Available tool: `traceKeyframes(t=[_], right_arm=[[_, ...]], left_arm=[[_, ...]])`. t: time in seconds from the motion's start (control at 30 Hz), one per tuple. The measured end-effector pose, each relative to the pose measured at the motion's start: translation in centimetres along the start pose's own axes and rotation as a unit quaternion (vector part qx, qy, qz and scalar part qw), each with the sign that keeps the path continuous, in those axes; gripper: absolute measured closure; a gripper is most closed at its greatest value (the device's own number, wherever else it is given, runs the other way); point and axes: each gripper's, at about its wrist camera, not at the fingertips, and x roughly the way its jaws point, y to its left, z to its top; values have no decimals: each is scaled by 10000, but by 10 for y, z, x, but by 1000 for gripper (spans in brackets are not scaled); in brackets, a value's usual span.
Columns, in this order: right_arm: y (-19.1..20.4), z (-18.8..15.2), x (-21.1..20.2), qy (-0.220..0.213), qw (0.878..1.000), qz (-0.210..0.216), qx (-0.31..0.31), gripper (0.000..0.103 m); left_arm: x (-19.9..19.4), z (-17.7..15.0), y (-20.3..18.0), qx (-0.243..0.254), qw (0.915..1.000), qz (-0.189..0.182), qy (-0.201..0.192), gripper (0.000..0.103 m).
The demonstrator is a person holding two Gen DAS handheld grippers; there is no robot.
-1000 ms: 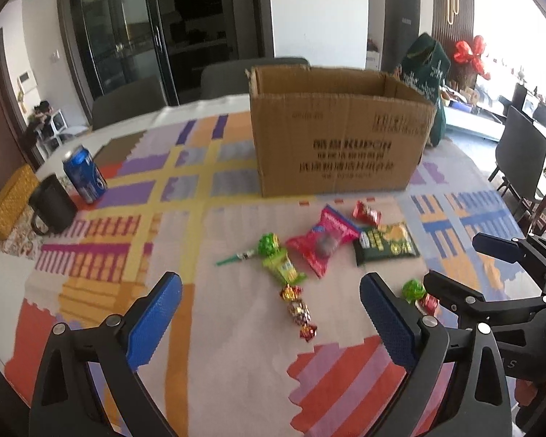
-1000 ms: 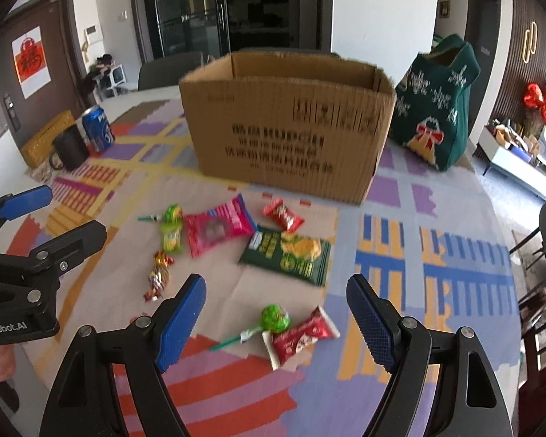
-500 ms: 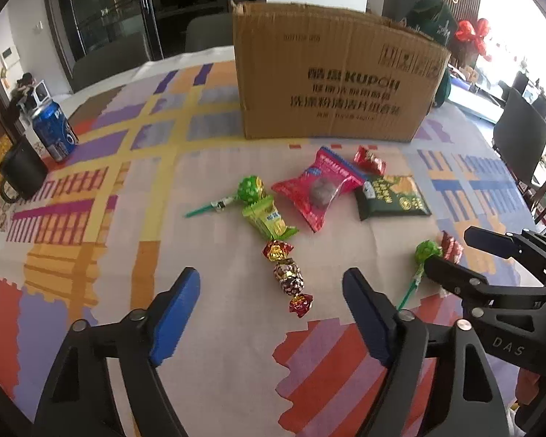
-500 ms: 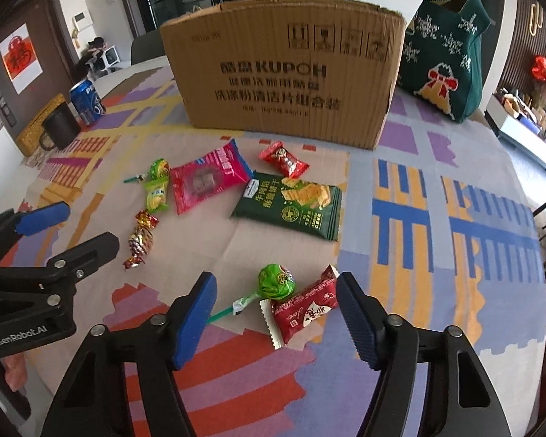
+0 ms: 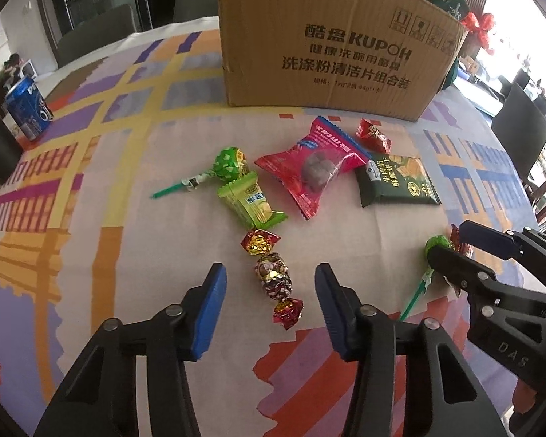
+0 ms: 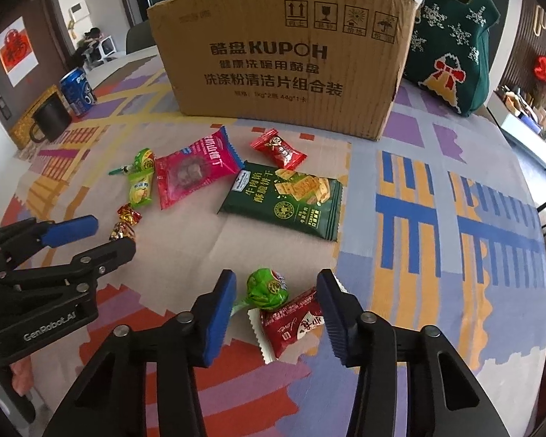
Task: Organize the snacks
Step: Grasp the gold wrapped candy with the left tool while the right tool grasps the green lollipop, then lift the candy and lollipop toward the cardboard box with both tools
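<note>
1. The left gripper (image 5: 269,291), jaws closing and not yet touching, straddles the foil-wrapped string of twisted candies (image 5: 272,276) near the table's near edge; centre it before the pinch.
2. The right gripper (image 6: 276,298), also closing, brackets the green-wrapped lollipop (image 6: 267,289) and the red sachet (image 6: 294,322); take both cleanly.
3. The open brown cardboard box (image 6: 280,58) stands toward the far edge, the likely destination.

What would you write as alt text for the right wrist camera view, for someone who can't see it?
The right gripper has its jaws closing around a green lollipop and a red snack packet on a patterned tablecloth, not yet pressing them. Beyond lie more wrapped snacks and a dark green cracker packet before a cardboard box; the left gripper enters at left.
</note>
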Motion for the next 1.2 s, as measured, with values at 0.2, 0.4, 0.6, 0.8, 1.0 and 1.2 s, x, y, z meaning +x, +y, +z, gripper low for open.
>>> traceKeyframes(t=[0.2, 0.4, 0.6, 0.8, 1.0, 1.2], right_arm=[[8, 1, 6, 100, 9997, 142, -150, 67], [11, -1, 18, 288, 9991, 274, -116, 70], [12, 1, 19, 264, 9992, 286, -74, 76], [14, 1, 10, 145, 9993, 318, -108, 76], [15, 4, -10, -110, 9991, 367, -184, 76], [14, 10, -32, -427, 9982, 369, -213, 76]], left_arm=[[7, 1, 0, -58, 9999, -105, 122, 66], [11, 2, 1, -115, 9996, -166, 175, 79], [9, 1, 2, -155, 9995, -243, 145, 84], [-3, 0, 0, -115, 9995, -278, -14, 84], [-25, 3, -4, -46, 9991, -320, -283, 84], [-50, 12, -10, 55, 9975, -303, -636, 84]])
